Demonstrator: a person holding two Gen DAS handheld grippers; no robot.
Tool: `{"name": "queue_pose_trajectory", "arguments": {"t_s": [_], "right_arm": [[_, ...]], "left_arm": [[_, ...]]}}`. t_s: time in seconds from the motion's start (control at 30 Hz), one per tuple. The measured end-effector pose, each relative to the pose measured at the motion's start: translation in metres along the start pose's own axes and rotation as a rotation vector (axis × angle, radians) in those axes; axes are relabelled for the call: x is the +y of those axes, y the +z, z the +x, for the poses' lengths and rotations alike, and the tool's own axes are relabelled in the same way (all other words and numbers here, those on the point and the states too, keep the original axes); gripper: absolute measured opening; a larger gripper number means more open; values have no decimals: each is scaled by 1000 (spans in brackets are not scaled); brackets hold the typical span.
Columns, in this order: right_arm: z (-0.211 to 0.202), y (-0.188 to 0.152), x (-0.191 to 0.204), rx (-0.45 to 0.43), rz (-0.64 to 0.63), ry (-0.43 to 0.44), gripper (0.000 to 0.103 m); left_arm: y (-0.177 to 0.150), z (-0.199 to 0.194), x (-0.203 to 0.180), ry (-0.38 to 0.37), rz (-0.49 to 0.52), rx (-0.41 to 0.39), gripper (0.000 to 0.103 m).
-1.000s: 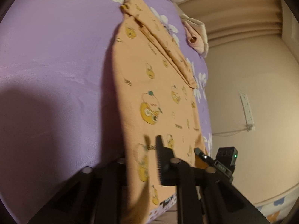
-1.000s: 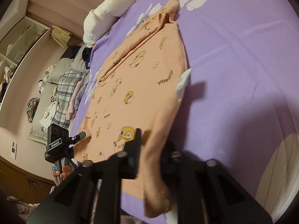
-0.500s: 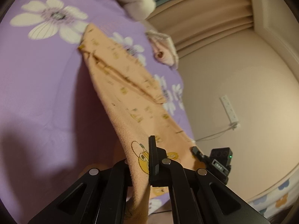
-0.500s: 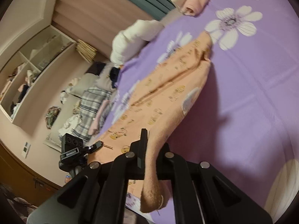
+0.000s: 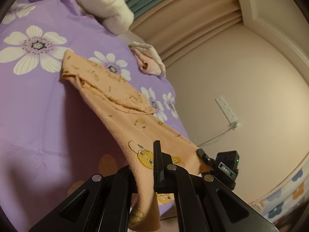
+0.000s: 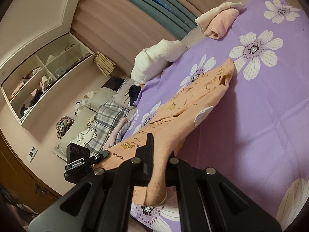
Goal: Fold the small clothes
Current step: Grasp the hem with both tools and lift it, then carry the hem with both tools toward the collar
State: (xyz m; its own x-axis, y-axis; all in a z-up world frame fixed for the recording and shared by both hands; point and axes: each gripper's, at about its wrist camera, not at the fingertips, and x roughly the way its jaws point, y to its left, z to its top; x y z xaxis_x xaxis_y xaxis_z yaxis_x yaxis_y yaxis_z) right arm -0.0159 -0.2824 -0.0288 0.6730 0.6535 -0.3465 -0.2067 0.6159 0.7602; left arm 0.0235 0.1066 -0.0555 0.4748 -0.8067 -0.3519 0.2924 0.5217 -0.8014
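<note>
Orange garment point(image 6: 193, 104) reads "GAGAGA" at lower left of the right view. Left hand-held gripper point(image 5: 148, 176) and right hand-held gripper point(image 6: 156, 166) each clamp its hem; "GenRobot.AI" label on the left unit

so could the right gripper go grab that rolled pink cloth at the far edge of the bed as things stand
Probably not yet: the right gripper is shut on the orange garment, so it is occupied. The pink cloth lies far across the bed, with nothing covering it.

Bare purple sheet point(image 6: 260, 116) lies open at three o'clock of the lifted orange garment point(image 6: 195, 104). At twelve o'clock a rolled pink cloth point(image 6: 220, 25) and a white bundle point(image 6: 154, 60) block the way; at nine o'clock the bed edge drops off.
</note>
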Motion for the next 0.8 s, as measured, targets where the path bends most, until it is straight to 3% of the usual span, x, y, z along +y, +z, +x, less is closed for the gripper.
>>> {"name": "queue_pose_trajectory", "arguments": {"t_s": [0.4,0.8], "right_arm": [[-33,5,28,-32,-74,39,3],[-60,-1,58,-46,-184,54,3]], "left_arm": [[-1,-30,-36,-37,81,-10,0],[-15,-48,-62,-12,138,-1,0]]}}
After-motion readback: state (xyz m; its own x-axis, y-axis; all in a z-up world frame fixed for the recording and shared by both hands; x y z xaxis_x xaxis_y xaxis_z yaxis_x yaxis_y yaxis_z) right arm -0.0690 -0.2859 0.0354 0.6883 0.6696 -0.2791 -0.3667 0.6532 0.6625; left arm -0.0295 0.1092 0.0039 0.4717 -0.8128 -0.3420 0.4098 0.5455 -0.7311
